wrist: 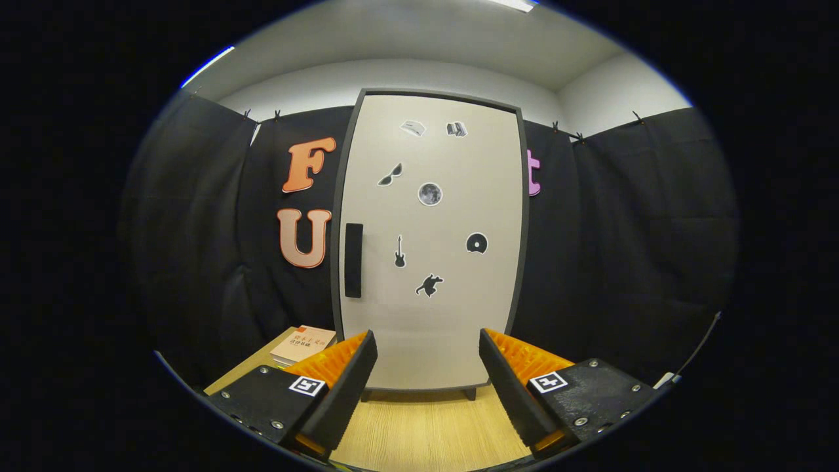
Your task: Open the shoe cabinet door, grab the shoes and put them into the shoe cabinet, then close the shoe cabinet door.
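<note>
gripper: fingers spread wide apart, nothing between them, pointed straight at the cabinet from a little way back

wooden tabletop: pale, grain running under and past the fingers up to the cabinet's feet

shoe cabinet door: shut flat in its dark frame, standing upright just beyond the fingers, dotted with small stickers (sunglasses, moon, guitar, disc and so on)

door handle: dark vertical strip on the door's edge over toward the left finger, roughly mid-height; can't tell if it's a raised bar or a recess

where to grab: that handle, probably, since the rest of the panel is smooth with no lip to catch. Hinges likely on the opposite edge, so would guess a pull swings it outward, not certain

how the door handles: looks like a stiff, rigid panel, fairly light, slick painted face, so pads would likely slide on it. Whole cabinet sits on short feet and might scoot on the table if tugged hard

shoes: can't say where they are from here

stage: closed door fits either shoes still waiting outside or already stowed inside with the door swung back, no telling

books: small stack lying flat beside the cabinet's lower corner, beyond the left finger, not in the way
</note>
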